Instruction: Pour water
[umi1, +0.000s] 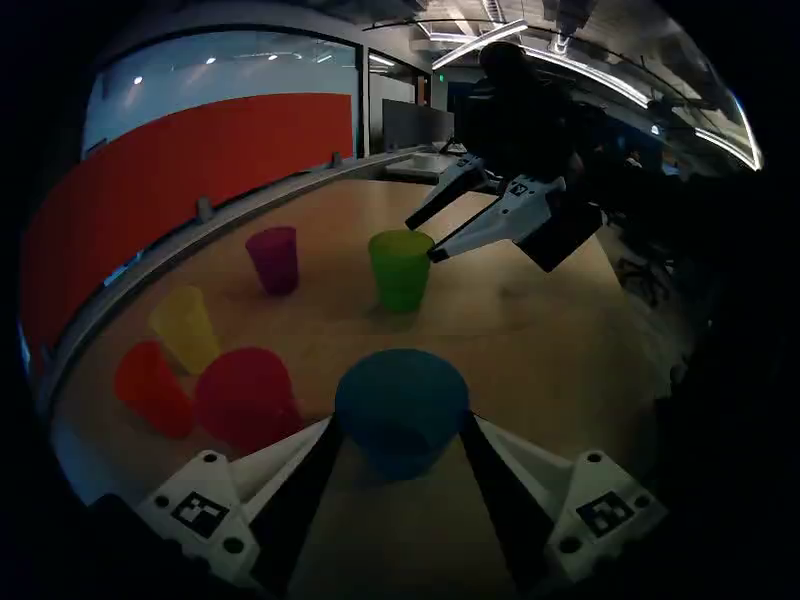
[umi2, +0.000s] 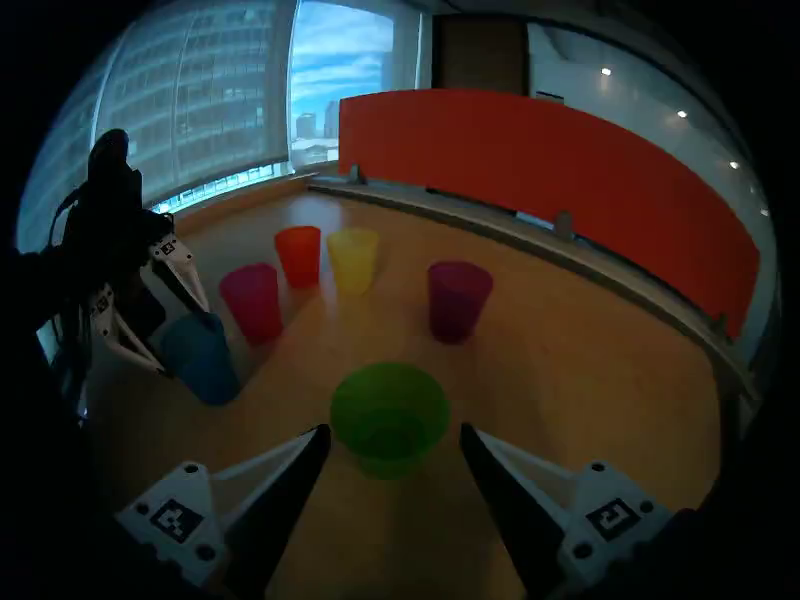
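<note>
A blue cup (umi1: 400, 410) stands upright on the wooden table (umi1: 540, 330), between the fingertips of my left gripper (umi1: 400, 422), which is open with a finger close on each side. The right gripper view shows a green cup (umi2: 388, 415) standing between the fingers of my right gripper (umi2: 393, 435), open with a small gap on each side. From the left gripper view, the right gripper (umi1: 420, 240) reaches the green cup (umi1: 400, 268) from the right. Water is not discernible in either cup.
Four more cups stand nearby: purple (umi1: 273, 258), yellow (umi1: 185, 325), orange (umi1: 152, 388) and pink-red (umi1: 245, 400). A red partition (umi1: 200, 170) runs along the table's far edge. A person's dark figure (umi1: 520, 110) holds the right gripper.
</note>
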